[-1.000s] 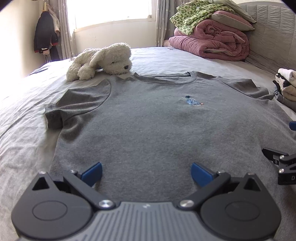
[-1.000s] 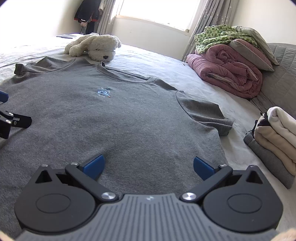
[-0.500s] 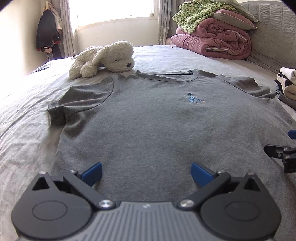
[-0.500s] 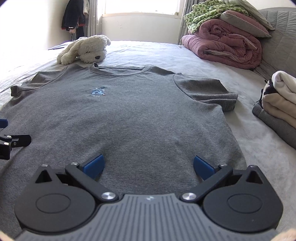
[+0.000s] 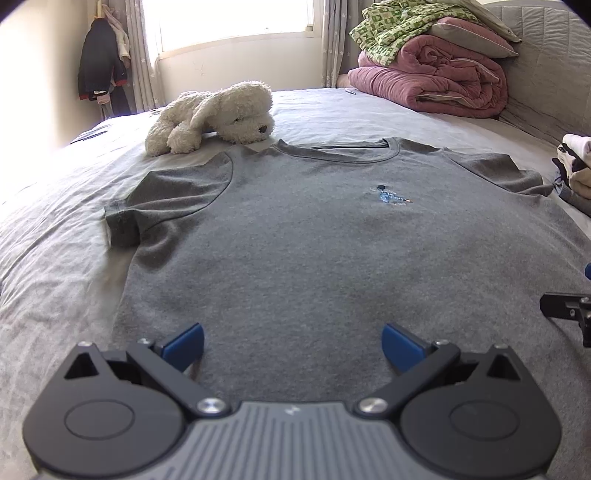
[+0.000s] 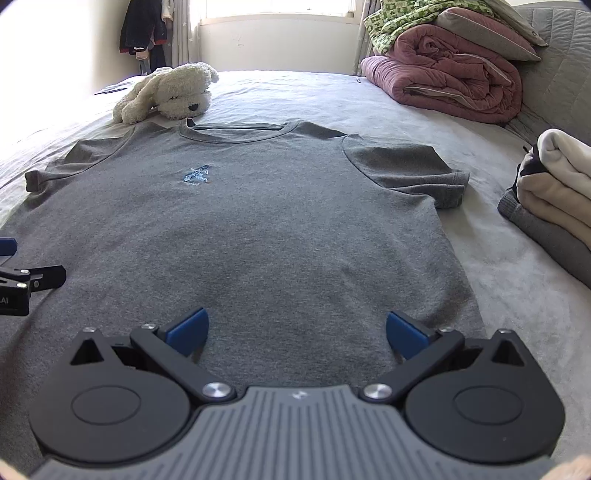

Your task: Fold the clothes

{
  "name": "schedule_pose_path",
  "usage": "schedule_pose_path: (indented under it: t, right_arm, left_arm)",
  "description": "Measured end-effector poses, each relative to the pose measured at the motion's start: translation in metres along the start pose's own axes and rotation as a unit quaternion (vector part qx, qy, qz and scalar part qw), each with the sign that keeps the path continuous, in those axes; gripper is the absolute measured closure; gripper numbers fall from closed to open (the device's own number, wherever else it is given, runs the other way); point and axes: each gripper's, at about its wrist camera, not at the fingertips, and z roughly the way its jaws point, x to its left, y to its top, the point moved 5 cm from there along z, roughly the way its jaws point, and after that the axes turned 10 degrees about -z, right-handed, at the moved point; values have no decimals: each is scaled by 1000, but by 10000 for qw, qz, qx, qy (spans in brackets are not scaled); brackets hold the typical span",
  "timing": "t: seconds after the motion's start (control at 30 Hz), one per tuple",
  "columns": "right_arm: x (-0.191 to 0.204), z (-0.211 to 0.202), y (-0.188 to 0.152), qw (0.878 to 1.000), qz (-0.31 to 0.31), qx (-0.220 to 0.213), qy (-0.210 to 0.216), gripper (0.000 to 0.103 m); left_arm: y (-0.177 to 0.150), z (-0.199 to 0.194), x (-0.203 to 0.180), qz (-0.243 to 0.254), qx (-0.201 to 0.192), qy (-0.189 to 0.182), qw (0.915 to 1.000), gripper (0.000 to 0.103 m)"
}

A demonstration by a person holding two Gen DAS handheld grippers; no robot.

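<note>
T-shirt (image 5: pixel 314 251): one, grey, flat mid-frame (blue chest logo). Left gripper (image 5: pixel 291 341) and right gripper (image 6: pixel 297 330), two total, fingers spread, empty.

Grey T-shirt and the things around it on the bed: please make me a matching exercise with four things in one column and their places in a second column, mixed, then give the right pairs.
Things:
1. grey short-sleeved T-shirt
2. white fluffy plush dog
3. rolled dusty-pink quilt
4. folded cream and grey clothes pile

Places:
A. far right corner of the bed, under a green patterned blanket
B. just beyond the collar, toward the window
C. spread flat in the middle of the bed
D. right edge, beside the right sleeve

Pairs: 1-C, 2-B, 3-A, 4-D
</note>
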Motion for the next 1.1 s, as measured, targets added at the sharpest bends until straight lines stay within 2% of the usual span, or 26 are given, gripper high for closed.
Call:
schedule_pose_path:
  t: [0.13, 0.33, 0.5, 0.57, 0.73, 0.8, 0.9, 1.07, 1.1]
  right_arm:
    - [-17, -1, 7, 9999, 19, 119, 45, 0]
    - [-78, 3, 27, 9963, 814, 64, 270, 0]
    - [-130, 16, 31, 9834, 1757, 46, 450, 0]
    - [-147, 26, 31, 9757, 2072, 46, 714, 0]
    - [-170, 54, 31, 9593, 2613, 108, 1067, 16]
    - [-172, 62, 32, 9546, 2748, 51, 1149, 16]
    - [-174, 68, 36, 9513, 2841, -135, 1187, 16]
    - [-181, 80, 40, 9414, 3150, -367, 1152, 30]
    - [-182, 83, 41, 9396, 3217, -412, 1092, 36]
  left_arm:
    - [9, -1, -4, 171, 90, -118, 9997, 0]
    - [39, 18, -13, -361, 72, -100, 9993, 0]
    - [57, 38, -30, -738, 177, -249, 9968, 0]
    - [63, 49, -39, -747, 317, -345, 9961, 0]
    - [75, 71, -52, -826, 306, -508, 9948, 0]
    - [79, 80, -55, -896, 268, -535, 9942, 0]
    - [85, 94, -57, -1023, 176, -592, 9928, 0]
    - [85, 108, -60, -948, -210, -480, 9941, 0]
    - [83, 110, -61, -873, -250, -437, 9949, 0]
